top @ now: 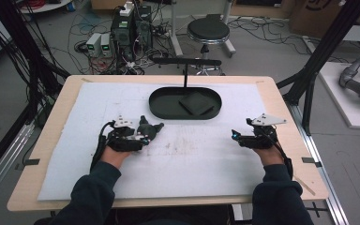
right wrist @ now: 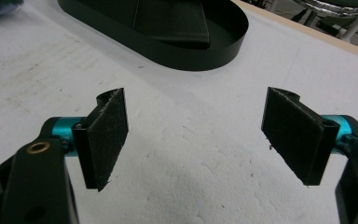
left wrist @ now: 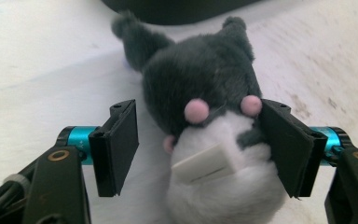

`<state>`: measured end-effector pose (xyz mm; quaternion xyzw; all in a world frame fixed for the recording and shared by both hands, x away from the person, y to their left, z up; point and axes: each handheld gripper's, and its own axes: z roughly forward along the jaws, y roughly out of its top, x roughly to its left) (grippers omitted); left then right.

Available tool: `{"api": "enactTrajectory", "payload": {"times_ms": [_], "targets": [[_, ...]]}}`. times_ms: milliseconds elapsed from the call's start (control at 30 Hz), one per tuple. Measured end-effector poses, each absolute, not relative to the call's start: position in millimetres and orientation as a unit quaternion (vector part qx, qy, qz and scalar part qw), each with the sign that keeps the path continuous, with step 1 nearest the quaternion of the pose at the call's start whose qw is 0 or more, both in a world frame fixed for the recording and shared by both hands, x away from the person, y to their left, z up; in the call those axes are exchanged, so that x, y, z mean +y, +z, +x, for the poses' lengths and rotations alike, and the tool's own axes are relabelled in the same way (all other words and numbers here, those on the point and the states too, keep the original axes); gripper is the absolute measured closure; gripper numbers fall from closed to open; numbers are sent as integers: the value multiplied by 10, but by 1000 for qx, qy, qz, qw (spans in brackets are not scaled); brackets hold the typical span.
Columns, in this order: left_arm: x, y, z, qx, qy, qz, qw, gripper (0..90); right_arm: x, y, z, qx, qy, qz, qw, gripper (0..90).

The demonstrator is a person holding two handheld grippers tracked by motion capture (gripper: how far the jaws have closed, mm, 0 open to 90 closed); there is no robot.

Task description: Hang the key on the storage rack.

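Where plush toy [left wrist: 205, 116] lies between jaws: white tag [left wrist: 204, 163] (writing unreadable).

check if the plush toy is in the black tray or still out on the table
Out. The plush toy lies on the white mat, short of the black tray, between the left gripper's jaws.

Left gripper view: plush toy [left wrist: 205, 93] cut off at the bottom edge; lower body unseen. Label [left wrist: 204, 164] on its white belly blurred, no print legible. Black tray [left wrist: 177, 11] cropped by the top edge.

Right gripper view: tray [right wrist: 186, 53] cropped at top; the dark square [right wrist: 172, 21] inside is cut off too.
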<state>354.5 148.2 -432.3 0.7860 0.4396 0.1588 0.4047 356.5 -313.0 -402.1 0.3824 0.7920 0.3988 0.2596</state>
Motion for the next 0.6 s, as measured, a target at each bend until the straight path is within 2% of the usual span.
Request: {"api": "enactTrajectory", "payload": {"times_ms": [200,233,300,333,433,600], "targets": [[1314,-4382,3533,405,165,821,366,275,-3138,-4024,3572,793,400,382,257,237],[1310,-4377,3529,403,168,821,368,297,-3139,-4023,3571,793,400,382,258,237],[1326,-4355,3523,399,182,821,366,416,-3139,-4022,3569,792,400,382,257,237],[1345,-4357,3529,401,183,820,366,438,-3141,-4020,3568,792,400,382,258,237],[1424,-4342,3543,411,176,813,373,455,-3143,-4021,3569,791,402,382,258,237],[1598,-4220,3563,418,142,789,427,463,-3143,-4023,3571,791,401,384,256,237]]}}
